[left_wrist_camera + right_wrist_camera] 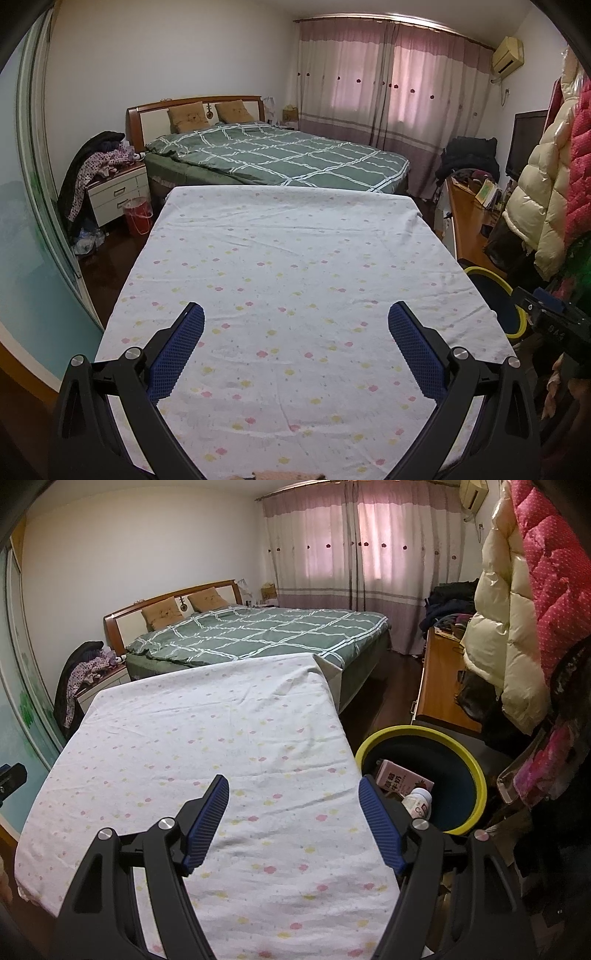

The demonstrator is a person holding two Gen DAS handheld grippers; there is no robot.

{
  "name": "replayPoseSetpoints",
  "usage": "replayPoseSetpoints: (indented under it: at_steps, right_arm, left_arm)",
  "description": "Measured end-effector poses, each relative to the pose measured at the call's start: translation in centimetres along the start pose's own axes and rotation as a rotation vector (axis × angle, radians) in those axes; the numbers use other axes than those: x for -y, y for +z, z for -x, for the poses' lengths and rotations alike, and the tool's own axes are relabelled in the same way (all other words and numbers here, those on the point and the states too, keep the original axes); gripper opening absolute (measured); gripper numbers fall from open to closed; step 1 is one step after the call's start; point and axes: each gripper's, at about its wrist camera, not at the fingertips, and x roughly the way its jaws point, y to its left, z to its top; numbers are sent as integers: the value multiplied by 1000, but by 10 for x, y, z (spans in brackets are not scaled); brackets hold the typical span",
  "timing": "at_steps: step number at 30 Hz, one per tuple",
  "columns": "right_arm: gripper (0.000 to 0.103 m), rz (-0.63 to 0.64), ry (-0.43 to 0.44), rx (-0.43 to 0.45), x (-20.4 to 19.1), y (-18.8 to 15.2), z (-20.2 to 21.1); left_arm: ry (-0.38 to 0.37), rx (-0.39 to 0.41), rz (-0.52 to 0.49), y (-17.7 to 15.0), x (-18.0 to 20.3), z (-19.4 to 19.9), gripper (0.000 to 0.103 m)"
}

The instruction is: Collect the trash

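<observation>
Both your left claw [295, 325] and right claw [293, 801] hang wide and empty over the worktop [192, 731], and the trash, a carton [400, 780] and bottle [419, 800], lies in the bin [476, 771] just right of your right claw.

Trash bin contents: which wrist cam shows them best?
Right wrist: it looks down into the yellow-rimmed bin, showing a pink carton and a white bottle. Left wrist catches only a sliver of the rim, contents hidden.

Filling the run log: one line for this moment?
left tool open | right tool open | carton, bottle in bin
</observation>
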Motion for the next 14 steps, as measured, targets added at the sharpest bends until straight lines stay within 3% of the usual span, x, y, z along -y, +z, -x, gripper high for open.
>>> replayPoseSetpoints:
  at_steps: [4,8,14]
  right_arm:
    - [69,22,29,-23,-7,12,-18]
    - [77,33,100,-51,-19,36,-57]
    - [81,75,126,-166,-52,56,-150]
  left_arm:
    - [-16,-12,-6,9,-3,-18,98]
    - [32,-37,-14,27,-14,-60,98]
    - [121,-166,19,48,-53,-166,98]
